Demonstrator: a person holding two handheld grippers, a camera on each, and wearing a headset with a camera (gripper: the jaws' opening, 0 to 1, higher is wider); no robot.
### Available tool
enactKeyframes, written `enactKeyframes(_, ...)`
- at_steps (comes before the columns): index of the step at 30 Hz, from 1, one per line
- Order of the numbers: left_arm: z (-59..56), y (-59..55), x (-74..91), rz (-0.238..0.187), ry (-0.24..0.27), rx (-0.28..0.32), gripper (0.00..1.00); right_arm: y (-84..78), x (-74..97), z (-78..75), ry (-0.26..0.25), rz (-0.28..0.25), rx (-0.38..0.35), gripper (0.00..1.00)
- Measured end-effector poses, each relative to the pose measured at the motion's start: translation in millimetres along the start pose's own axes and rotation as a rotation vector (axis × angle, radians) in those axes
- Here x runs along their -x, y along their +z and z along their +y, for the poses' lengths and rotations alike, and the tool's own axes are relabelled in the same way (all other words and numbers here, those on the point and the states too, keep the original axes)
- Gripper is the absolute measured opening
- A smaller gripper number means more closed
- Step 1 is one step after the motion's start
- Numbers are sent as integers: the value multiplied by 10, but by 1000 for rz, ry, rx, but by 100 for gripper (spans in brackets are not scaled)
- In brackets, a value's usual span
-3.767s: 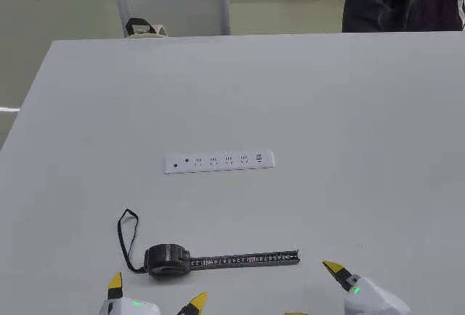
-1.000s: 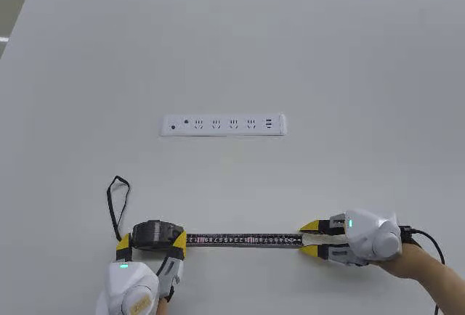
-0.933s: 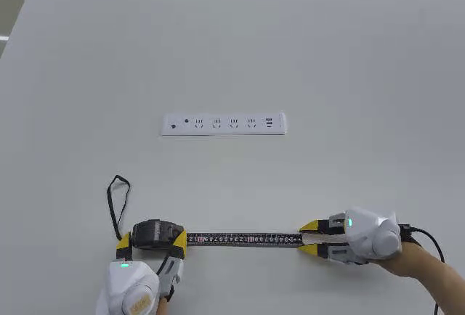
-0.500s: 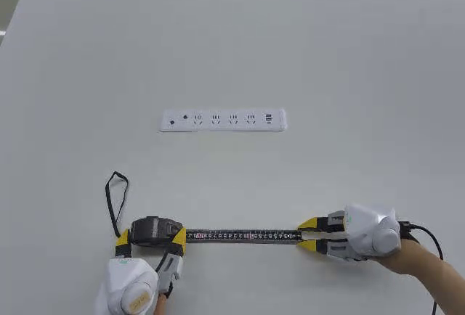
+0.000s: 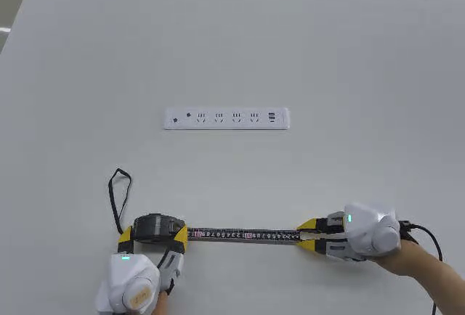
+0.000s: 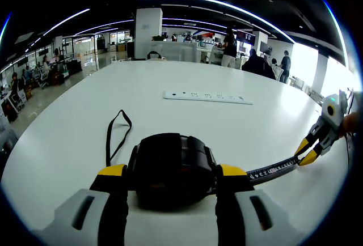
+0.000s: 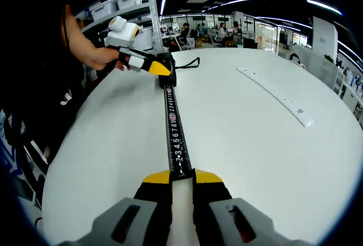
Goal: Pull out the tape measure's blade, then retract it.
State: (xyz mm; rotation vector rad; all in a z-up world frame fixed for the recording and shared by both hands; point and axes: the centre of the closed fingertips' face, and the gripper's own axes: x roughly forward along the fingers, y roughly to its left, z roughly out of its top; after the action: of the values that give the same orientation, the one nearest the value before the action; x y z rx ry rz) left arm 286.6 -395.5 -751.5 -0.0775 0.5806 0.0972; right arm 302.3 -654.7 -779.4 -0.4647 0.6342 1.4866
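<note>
on table (image 5: 327,54) – l gripper (image 5: 152,234) jaws clamp tape measure (image 5: 155,223), r gripper (image 5: 305,234) jaws pinch blade (image 5: 240,234) end

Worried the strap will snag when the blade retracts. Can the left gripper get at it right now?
Probably not yet: the left gripper is shut on the case. The strap lies uncovered on the table just beyond, so the way looks free once it lets go.

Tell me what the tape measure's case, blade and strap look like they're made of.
The case looks like matte black plastic or rubber: dull surface, moulded seams, no glint. The blade seems to be thin dark-coated metal with pale printed numbers; it lies straight and flat. The strap looks like limp black cord, looped; its weave is too small to tell.
</note>
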Motion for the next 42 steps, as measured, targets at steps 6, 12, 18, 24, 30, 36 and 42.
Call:
enactKeyframes(6, 2, -5, -3, 5, 0, 0, 59, 15, -6, 1, -5, 0, 1, 10)
enactKeyframes(12, 3, -11, -9, 6, 0, 0, 58, 44, -3, -1, -13, -2, -5, 10)
enactKeyframes(18, 15, -28, -25, 7, -3, 3, 58, 79, -34, 1, -17, 1, -4, 10)
enactKeyframes(24, 28, -44, -37, 7, -5, 4, 58, 109, -59, 15, -20, 3, -5, 10)
enactKeyframes(30, 18, -33, -26, 9, -5, 5, 58, 134, -100, 21, -22, 2, -3, 10)
enactKeyframes(36, 13, -26, -18, 8, -4, 8, 58, 180, -159, 34, -21, -2, -2, 10)
enactKeyframes(42, 11, -14, -8, 5, -1, 24, 58, 223, -228, 32, -22, -7, -2, 10)
